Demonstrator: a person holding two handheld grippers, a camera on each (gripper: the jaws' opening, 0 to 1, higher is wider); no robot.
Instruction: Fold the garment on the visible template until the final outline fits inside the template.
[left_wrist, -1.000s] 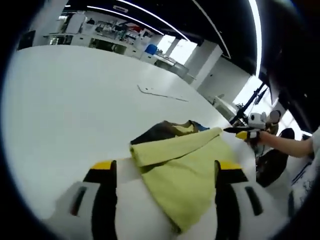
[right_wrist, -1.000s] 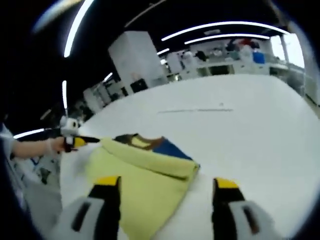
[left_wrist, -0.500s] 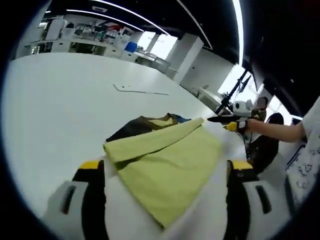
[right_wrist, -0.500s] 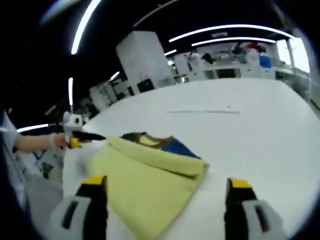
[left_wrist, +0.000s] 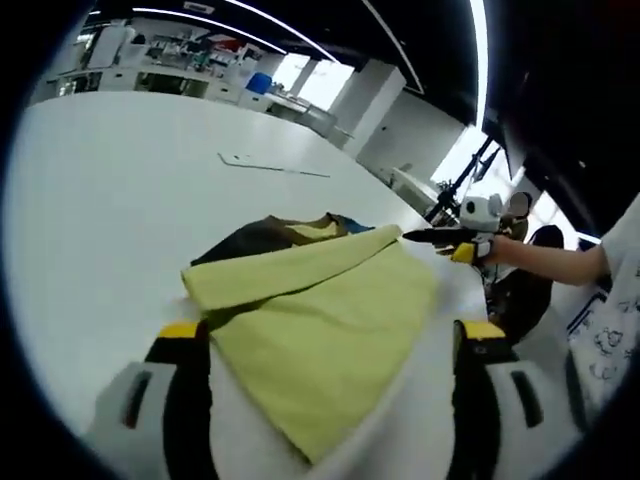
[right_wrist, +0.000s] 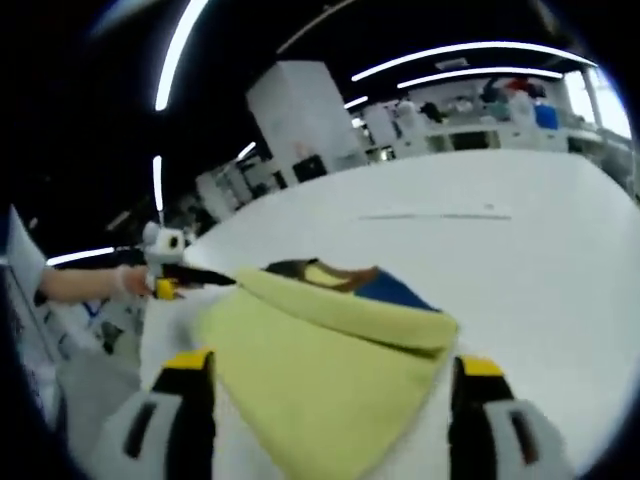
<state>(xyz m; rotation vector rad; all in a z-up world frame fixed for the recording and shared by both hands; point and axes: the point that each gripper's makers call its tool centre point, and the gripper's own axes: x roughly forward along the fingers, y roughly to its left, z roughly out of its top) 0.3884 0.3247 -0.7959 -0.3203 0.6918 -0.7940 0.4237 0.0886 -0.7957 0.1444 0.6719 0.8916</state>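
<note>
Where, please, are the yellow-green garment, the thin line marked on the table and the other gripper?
yellow-green garment (left_wrist: 320, 330), left gripper view, middle of folded panel.
line on the table (left_wrist: 275, 168), left gripper view, mid-length.
right gripper (left_wrist: 425, 236), left gripper view, dark jaw tips.

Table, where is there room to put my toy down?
The white table is bare from the yellow-green garment to the thin line marks, and beyond them. In the right gripper view, bare table lies beside the garment. It's crowded near the left gripper and right gripper.

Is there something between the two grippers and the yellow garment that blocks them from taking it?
Nothing visible blocks them. The yellow garment lies folded on the white table, reaching down between the open jaws of the left gripper. In the right gripper view it lies likewise between the right gripper jaws.
</note>
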